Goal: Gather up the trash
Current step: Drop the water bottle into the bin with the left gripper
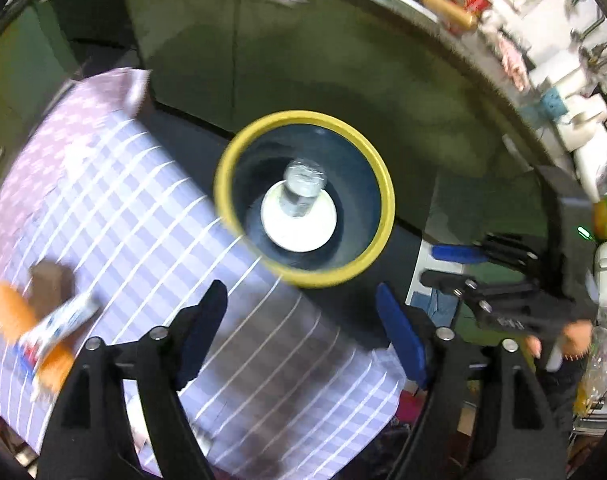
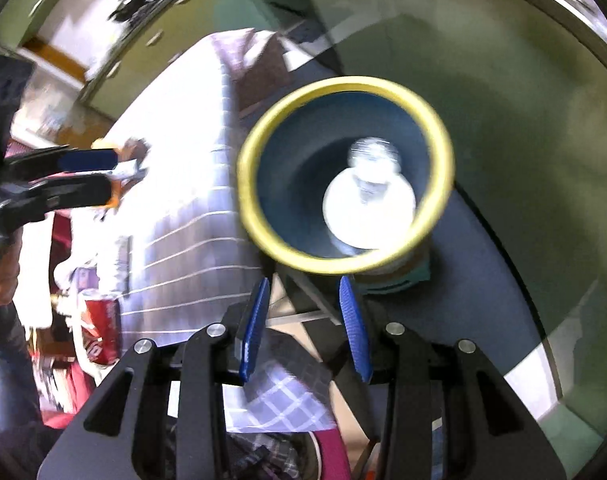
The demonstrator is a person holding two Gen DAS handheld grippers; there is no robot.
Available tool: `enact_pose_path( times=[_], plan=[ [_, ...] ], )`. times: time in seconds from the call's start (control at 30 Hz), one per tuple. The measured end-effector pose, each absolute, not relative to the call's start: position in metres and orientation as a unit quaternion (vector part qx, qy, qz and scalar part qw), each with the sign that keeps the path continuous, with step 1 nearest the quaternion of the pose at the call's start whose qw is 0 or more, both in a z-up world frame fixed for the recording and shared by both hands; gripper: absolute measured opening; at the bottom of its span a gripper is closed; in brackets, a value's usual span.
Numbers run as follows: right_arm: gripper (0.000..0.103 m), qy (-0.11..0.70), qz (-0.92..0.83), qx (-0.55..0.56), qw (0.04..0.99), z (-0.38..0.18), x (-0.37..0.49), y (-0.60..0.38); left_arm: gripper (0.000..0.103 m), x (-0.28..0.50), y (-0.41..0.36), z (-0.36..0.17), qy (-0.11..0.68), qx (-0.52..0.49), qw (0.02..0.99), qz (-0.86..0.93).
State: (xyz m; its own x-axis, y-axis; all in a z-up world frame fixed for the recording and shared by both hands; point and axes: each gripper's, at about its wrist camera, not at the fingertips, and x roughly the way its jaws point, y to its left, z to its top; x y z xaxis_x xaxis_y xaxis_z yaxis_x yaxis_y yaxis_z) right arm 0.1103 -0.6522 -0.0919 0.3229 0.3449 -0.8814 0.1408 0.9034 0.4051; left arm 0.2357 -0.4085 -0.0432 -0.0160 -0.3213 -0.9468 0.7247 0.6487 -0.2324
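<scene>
Left gripper [image 1: 303,328]: matt black plastic arms, bright metal rivets catching light; 2 blue pads [image 1: 399,332] looking ribbed and rubbery. Nothing sitting between them.

Beyond the fingertips, bin [image 1: 303,200]: dark blue wall looking smooth and slightly glossy, yellow rim looking matt. Inside it, a clear plastic bottle [image 1: 301,190] glinting, lying on a flat white disc [image 1: 299,228].

Under the left finger, checked tablecloth [image 1: 143,208]: woven cloth, matt, hanging in folds.

Right gripper [image 2: 305,328]: same matt black plastic, blue pads showing fine ridging. Left of its fingers, red can [image 2: 103,336]: glossy metal.
</scene>
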Motion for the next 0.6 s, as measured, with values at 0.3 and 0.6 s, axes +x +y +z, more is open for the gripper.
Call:
enact_pose_path(
  times=[0.3, 0.6],
  plan=[
    [0.05, 0.623, 0.175, 0.173, 0.743, -0.074, 0.162, -0.521, 0.079, 0.209, -0.234, 0.006, 0.565, 0.12, 0.757, -0.305],
    [0.052, 0.681, 0.201, 0.112, 0.695, -0.093, 0.211, -0.389, 0.079, 0.17, -0.125, -0.013, 0.588, 0.081, 0.764, -0.254]
  ],
)
